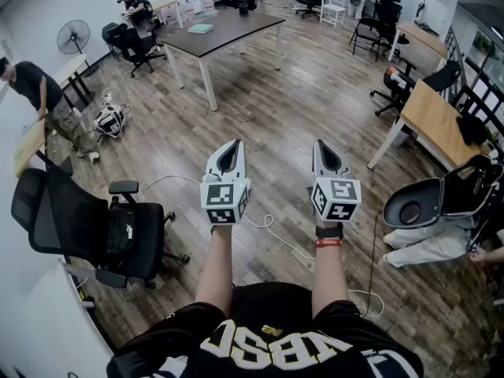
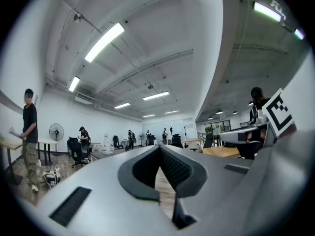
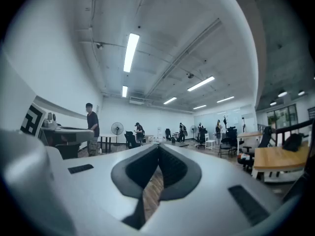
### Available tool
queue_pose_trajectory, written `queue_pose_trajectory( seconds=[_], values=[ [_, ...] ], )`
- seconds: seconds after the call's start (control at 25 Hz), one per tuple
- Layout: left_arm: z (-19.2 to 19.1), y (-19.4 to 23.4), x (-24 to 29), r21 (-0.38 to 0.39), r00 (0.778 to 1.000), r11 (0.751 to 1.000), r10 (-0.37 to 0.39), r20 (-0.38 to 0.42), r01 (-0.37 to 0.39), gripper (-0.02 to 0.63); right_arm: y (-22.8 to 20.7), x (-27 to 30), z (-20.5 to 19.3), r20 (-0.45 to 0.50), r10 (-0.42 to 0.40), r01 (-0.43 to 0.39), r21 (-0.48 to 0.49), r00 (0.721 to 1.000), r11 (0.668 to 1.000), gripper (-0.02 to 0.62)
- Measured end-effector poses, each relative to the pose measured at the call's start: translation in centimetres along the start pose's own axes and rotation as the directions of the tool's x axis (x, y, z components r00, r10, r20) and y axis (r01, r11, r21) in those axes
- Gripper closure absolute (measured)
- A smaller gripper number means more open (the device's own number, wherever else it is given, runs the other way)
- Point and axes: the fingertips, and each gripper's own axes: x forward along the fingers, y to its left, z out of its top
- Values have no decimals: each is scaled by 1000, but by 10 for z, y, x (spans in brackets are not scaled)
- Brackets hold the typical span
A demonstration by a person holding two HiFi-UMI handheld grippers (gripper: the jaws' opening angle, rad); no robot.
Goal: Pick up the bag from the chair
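Note:
A small black bag (image 1: 120, 231) lies on the seat of a black office chair (image 1: 79, 239) at the lower left of the head view. My left gripper (image 1: 234, 145) is held out over the wooden floor, well to the right of the chair, with its jaws closed tip to tip and nothing in them. My right gripper (image 1: 320, 145) is level beside it, also shut and empty. The left gripper (image 2: 159, 147) and the right gripper (image 3: 158, 145) each point across the room, and neither gripper view shows the bag or chair.
A white cable (image 1: 272, 228) loops on the floor under the grippers. A dark table (image 1: 224, 30) stands ahead, a wooden desk (image 1: 437, 120) at right, and an open black case (image 1: 425, 203) beside it. A person (image 1: 35, 93) stands at far left near a fan (image 1: 72, 36).

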Motion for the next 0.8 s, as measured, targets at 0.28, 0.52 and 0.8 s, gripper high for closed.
queue_pose_trajectory(
  seconds=[0.28, 0.52, 0.8],
  values=[
    [-10, -35, -8, 11, 1000, 1000, -4, -11, 4, 592, -13, -19, -14, -14, 37, -37, 2, 999, 999, 586],
    [-27, -32, 3, 20, 999, 1000, -9, -37, 10, 592, -9, 0, -43, -74, 86, -81, 77, 993, 994, 586],
    [-44, 36, 30, 13, 997, 998, 64, -48, -63, 592, 35, 80, -56, -95, 187, -179, 90, 978, 980, 586]
  ],
)
